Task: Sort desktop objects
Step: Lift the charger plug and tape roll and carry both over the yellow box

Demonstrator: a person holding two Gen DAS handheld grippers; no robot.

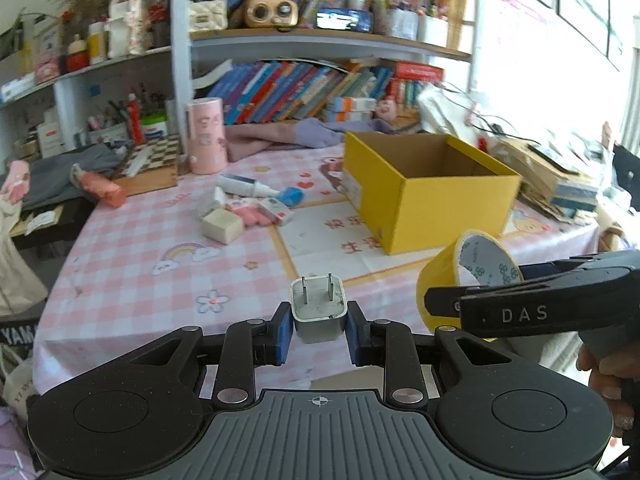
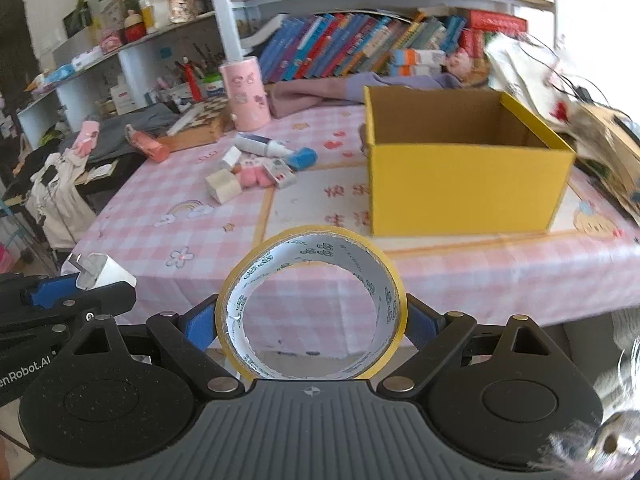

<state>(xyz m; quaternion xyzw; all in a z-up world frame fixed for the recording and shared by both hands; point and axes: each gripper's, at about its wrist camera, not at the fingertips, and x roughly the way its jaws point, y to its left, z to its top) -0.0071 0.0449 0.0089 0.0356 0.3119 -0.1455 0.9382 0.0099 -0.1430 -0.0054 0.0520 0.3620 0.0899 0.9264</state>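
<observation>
At lower centre, our left gripper (image 1: 319, 330) clamps a white two-pronged plug adapter (image 1: 319, 314); our right gripper (image 2: 311, 322) clasps a yellow-edged tape roll (image 2: 312, 304), below the open yellow box (image 2: 468, 184).

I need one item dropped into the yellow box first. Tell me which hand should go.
Right. The right gripper, holding the tape roll, faces the yellow box nearly head-on; the left gripper, holding the charger plug, sits further from it.
</observation>
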